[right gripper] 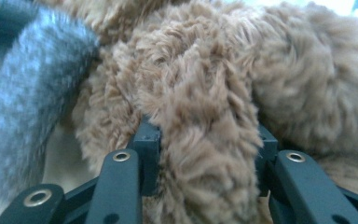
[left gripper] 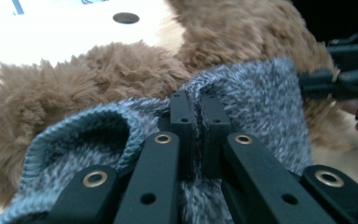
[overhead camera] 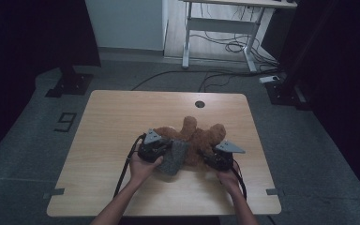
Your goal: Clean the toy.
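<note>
A brown plush teddy bear (overhead camera: 200,135) lies on the wooden table (overhead camera: 117,117), right of centre. A grey knitted piece (overhead camera: 175,157) drapes over its near left side. My left gripper (overhead camera: 165,151) is shut on a fold of this grey knit (left gripper: 261,93), jaws pinched together (left gripper: 198,100), with the bear's fur (left gripper: 98,74) just behind it. My right gripper (overhead camera: 207,157) grips a furry limb (right gripper: 200,93) of the bear, one jaw on each side (right gripper: 205,140). The grey knit (right gripper: 32,84) hangs at the left of the right gripper view. The right gripper (left gripper: 342,77) shows at the right edge of the left gripper view.
A round cable hole (overhead camera: 199,104) sits near the table's far edge. Behind the table stand a white desk frame (overhead camera: 220,28) with loose cables on the floor and black stand bases (overhead camera: 70,84) at the left. Both forearms come in over the near edge.
</note>
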Demonstrator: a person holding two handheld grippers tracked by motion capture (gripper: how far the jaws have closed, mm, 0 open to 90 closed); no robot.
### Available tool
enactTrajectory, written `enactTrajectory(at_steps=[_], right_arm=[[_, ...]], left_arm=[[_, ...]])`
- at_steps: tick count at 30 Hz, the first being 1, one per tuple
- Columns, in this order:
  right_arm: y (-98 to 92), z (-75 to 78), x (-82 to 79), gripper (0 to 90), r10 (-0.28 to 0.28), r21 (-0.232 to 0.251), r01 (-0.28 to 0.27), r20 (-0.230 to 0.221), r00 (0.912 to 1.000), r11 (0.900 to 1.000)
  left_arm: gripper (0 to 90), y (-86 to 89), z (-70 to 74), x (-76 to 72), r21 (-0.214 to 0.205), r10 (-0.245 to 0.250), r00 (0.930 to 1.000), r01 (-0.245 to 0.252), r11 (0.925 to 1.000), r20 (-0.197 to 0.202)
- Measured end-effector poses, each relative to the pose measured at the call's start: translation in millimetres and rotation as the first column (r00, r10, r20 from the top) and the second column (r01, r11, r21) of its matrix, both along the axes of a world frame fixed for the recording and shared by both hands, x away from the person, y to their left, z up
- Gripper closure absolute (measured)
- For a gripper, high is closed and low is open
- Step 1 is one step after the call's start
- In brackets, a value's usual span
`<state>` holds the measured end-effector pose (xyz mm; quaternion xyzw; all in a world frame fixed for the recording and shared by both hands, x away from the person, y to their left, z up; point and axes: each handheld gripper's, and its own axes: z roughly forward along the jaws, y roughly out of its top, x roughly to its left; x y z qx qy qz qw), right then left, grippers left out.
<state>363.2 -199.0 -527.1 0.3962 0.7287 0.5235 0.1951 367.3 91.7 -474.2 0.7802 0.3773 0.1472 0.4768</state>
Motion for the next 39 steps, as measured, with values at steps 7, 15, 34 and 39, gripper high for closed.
enactTrajectory(at_steps=[7, 15, 34, 39], right_arm=[[0.1, -3.2, -12.1, 58.0, 0.026, -0.023, -0.025, 0.015, 0.9996, 0.9994], [-3.2, -4.7, -14.0, 57.0, 0.033, -0.014, -0.033, 0.015, 0.9993, 0.9994], [-2.0, -9.4, -15.2, 55.4, 0.053, -0.005, -0.053, 0.006, 0.9986, 0.9986], [-2.7, -9.4, -14.8, 55.3, 0.050, -0.003, -0.050, 0.000, 0.9987, 0.9987]], left_arm=[[85.7, -16.5, 43.3, 4.6, -0.018, 0.009, 0.9956, -0.007, 0.9998, 0.093], [85.4, -34.5, 21.4, 35.0, 0.143, 0.080, 0.9956, -0.086, 0.9860, 0.049], [85.6, 68.0, 3.7, 20.5, 0.130, 0.252, 0.9677, -0.251, 0.9592, 0.009], [85.7, 58.9, 20.3, 16.2, 0.084, 0.221, 0.9747, -0.223, 0.9713, 0.035]])
